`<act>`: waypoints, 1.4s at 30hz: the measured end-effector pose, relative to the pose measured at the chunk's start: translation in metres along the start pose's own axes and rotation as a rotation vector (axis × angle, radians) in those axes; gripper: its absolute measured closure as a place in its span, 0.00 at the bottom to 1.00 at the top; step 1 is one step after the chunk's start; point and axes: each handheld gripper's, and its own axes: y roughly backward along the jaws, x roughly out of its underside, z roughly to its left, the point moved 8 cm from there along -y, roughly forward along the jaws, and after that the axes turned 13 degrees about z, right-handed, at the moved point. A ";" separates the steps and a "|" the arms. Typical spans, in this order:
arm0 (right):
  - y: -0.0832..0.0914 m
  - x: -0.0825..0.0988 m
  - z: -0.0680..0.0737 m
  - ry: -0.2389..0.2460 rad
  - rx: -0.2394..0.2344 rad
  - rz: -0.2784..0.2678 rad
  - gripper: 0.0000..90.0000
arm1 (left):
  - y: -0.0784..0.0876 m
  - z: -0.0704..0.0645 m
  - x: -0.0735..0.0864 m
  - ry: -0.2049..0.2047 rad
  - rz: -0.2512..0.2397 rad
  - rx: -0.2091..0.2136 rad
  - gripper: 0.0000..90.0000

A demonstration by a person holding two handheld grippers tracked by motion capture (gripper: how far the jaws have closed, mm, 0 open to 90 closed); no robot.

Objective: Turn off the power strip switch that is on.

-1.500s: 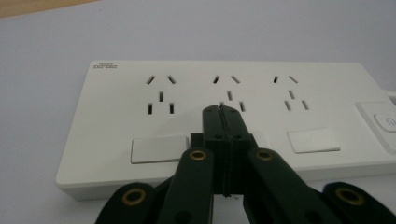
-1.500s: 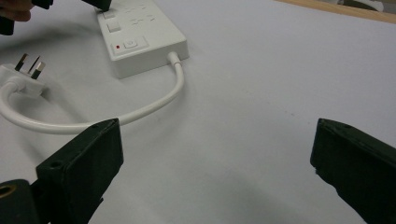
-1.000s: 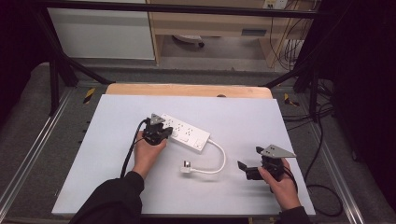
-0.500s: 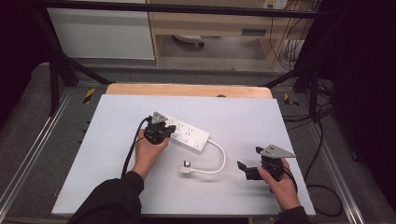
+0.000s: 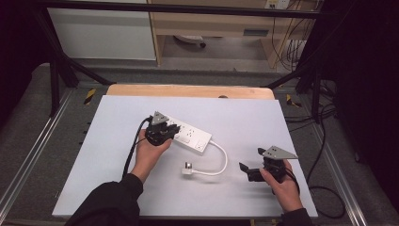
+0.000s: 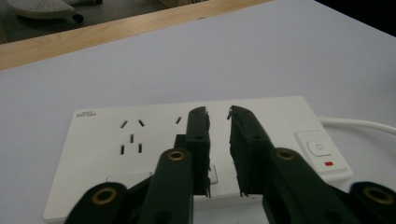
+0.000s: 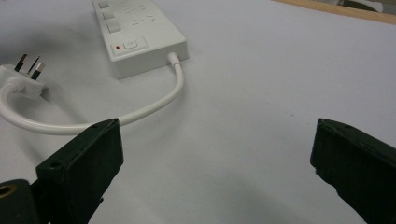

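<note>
Since the earlier frame, left gripper [image 5: 162, 130] lifted slightly off the power strip [image 5: 188, 134], jaws just parting.

Left gripper view: narrow gap, nothing clamped; strip crosswise just beyond the tips.

Right gripper view: right gripper [image 7: 215, 154] agape, empty; strip well ahead.

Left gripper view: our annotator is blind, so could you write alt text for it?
The left claw hangs just above a white power strip on a white table, jaws slightly parted with nothing between them; they have just been opening.
</note>
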 end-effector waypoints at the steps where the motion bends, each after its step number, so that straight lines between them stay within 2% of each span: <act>1: 0.000 0.000 0.000 0.000 -0.001 0.000 0.03 | 0.001 -0.001 -0.001 0.001 0.001 -0.003 0.76; 4: 0.000 0.000 0.000 0.000 -0.001 0.001 0.03 | 0.002 -0.004 -0.002 0.003 0.006 0.011 0.60; 5: 0.000 0.000 0.000 0.001 0.000 0.001 0.03 | 0.002 -0.007 -0.003 -0.009 0.017 0.024 0.55; 7: 0.000 0.000 0.000 0.000 0.000 0.001 0.03 | 0.003 -0.011 -0.004 -0.039 0.025 0.013 0.49; 11: 0.000 0.000 0.000 0.004 0.001 0.002 0.03 | 0.006 -0.018 -0.007 -0.020 0.008 0.045 0.36; 14: 0.000 0.000 0.000 0.000 0.000 0.000 0.03 | 0.008 -0.020 -0.009 -0.021 0.010 0.039 0.23; 18: 0.000 0.000 0.000 0.000 0.000 0.001 0.03 | 0.014 -0.022 -0.013 -0.008 -0.026 0.056 0.12; 26: 0.000 0.000 0.000 0.003 -0.001 0.002 0.03 | 0.033 -0.021 -0.017 0.000 -0.070 0.070 0.10; 42: -0.001 0.000 0.001 0.002 -0.017 0.003 0.03 | 0.074 -0.007 -0.016 0.009 -0.124 0.060 0.07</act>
